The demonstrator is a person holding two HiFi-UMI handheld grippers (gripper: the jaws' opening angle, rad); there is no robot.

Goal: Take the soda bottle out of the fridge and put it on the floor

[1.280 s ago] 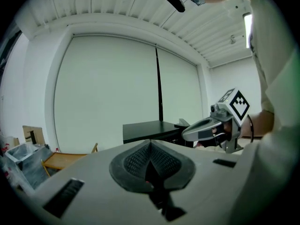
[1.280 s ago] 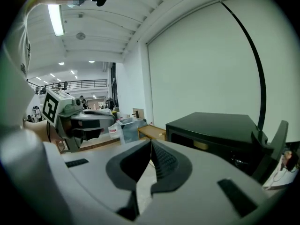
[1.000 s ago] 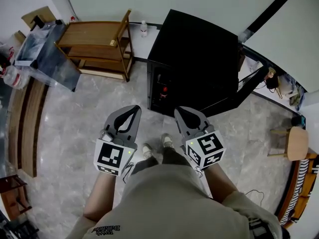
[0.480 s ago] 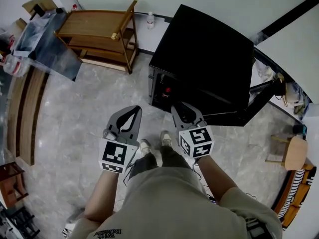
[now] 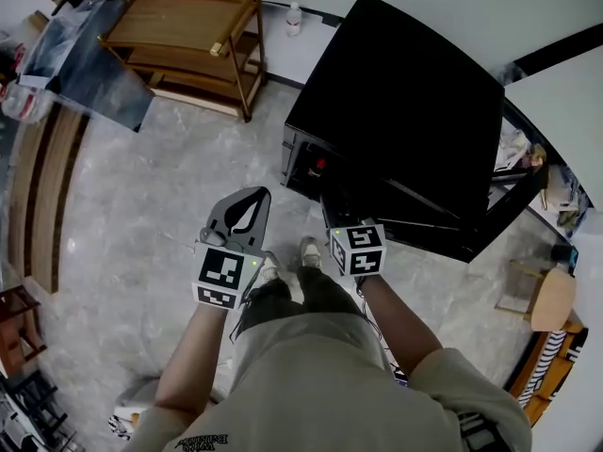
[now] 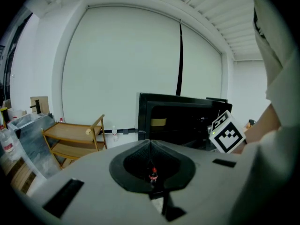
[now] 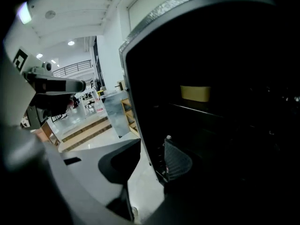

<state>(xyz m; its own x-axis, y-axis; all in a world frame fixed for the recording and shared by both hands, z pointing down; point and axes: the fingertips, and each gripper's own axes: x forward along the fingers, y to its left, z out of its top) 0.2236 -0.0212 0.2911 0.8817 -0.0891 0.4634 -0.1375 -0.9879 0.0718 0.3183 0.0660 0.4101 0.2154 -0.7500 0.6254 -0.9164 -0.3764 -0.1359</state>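
The black fridge (image 5: pixel 396 111) stands with its door (image 5: pixel 499 205) swung open to the right. Inside its dark opening shows the red cap of the soda bottle (image 5: pixel 320 165). The left gripper view catches that bottle (image 6: pixel 153 174) small, just under the jaw tips. My left gripper (image 5: pixel 247 205) is shut and holds nothing, a little short of the fridge's front. My right gripper (image 5: pixel 334 217) is at the fridge's opening. Its jaws have just been opening and stand open (image 7: pixel 147 161). The fridge's front edge (image 7: pixel 140 139) shows in the gap, and neither pad presses on it.
A wooden trolley (image 5: pixel 188 45) stands at the back left, with a grey sheet (image 5: pixel 85 64) leaning beside it. A clear bottle (image 5: pixel 295 19) sits against the wall. A wooden stool (image 5: pixel 546 295) is at the right. My feet (image 5: pixel 309 250) are on the marble floor just before the fridge.
Both grippers have sunk and come nearer the fridge. The right gripper's jaws, shut a second ago, now stand apart. The left gripper stays shut.
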